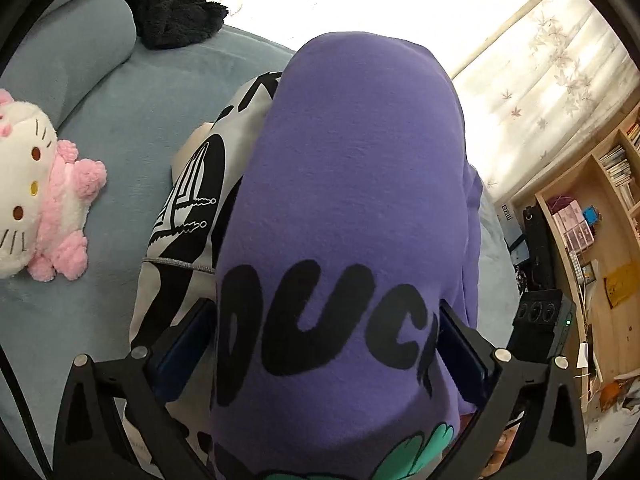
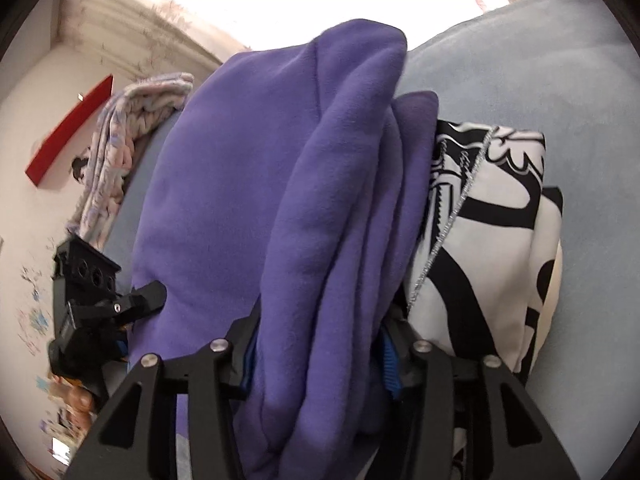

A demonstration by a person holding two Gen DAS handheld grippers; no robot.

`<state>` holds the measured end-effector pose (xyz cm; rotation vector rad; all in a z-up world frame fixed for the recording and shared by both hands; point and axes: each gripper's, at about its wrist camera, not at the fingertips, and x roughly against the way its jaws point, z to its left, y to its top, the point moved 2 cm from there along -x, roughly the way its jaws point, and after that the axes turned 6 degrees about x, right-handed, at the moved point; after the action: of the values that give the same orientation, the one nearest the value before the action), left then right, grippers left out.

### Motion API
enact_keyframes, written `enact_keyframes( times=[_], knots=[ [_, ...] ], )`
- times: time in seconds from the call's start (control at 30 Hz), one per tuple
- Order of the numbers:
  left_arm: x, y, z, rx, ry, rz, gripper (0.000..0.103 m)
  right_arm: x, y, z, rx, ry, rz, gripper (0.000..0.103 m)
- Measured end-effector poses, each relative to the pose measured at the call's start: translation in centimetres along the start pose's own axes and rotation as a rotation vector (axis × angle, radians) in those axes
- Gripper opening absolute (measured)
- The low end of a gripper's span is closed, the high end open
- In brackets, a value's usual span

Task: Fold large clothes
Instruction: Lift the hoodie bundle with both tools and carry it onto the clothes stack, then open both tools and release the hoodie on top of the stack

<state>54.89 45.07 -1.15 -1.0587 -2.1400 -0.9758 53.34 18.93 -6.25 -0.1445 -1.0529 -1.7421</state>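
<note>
A folded purple sweatshirt (image 1: 352,184) with black letters and a teal print fills the left wrist view. My left gripper (image 1: 322,344) is shut on the thick purple bundle, one blue pad on each side. In the right wrist view the same purple sweatshirt (image 2: 320,208) shows as several stacked folds, and my right gripper (image 2: 316,340) is shut on them. The left gripper's body (image 2: 92,292) shows at the left of that view, against the sweatshirt. A folded black-and-white printed garment (image 1: 192,200) lies under and beside the sweatshirt; it also shows in the right wrist view (image 2: 488,216).
Everything rests on a blue-grey sofa (image 1: 132,132). A white and pink plush cat (image 1: 40,196) lies at the left, a black fluffy cloth (image 1: 176,8) at the back. A knitted pastel blanket (image 2: 120,140) lies on the sofa's far end. Wooden shelves (image 1: 600,216) stand at the right.
</note>
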Motion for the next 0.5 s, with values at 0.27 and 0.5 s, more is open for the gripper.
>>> enact_keyframes(
  times=[0.27,0.5],
  knots=[
    [2.8,-2.0,-1.6,-0.011,0.115,0.002,0.103,4.3,-1.1,1.2,0.008,-0.050,0.059,0.062],
    [7.5,-6.8,-4.6,-0.067,0.159,-0.006,0.103,12.1,-3.3,4.7,0.060,-0.071,0.031,0.063]
  ],
)
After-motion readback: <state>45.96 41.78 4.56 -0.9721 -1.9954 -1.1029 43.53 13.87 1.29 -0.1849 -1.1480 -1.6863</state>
